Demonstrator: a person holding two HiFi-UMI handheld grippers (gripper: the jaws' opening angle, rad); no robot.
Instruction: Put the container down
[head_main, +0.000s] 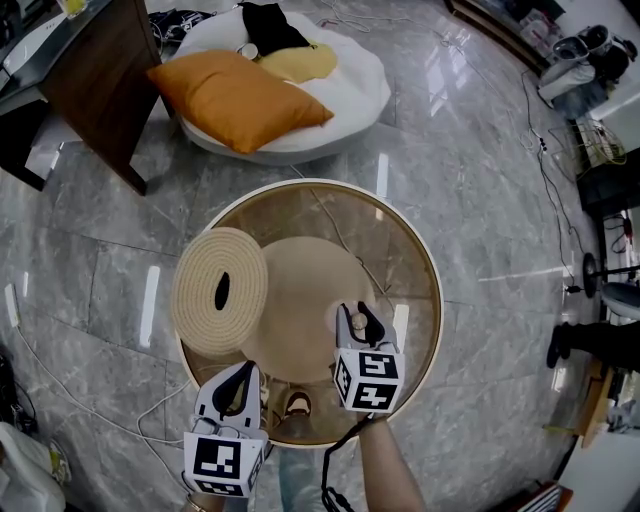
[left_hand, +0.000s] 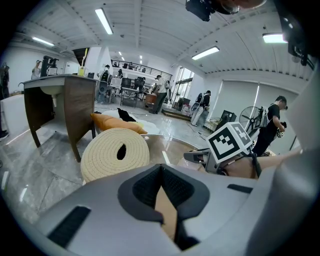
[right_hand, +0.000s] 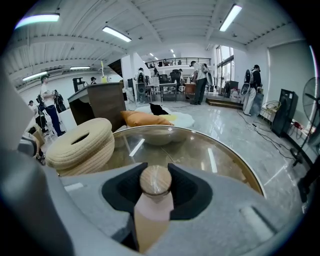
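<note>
Nearest the person, the left gripper is hovering over the near rim of the round glass worktop, its fingers pressing tip to tip with nothing between them. Just to its right, the right gripper is clenching the container, a small pale bottle with a round wooden stopper. The stopper is sitting level with the fingertips and the body is running back between the pads. The container is hanging stopper-up over the glass, right of the woven basket. I cannot tell whether its base is touching the glass.
</note>
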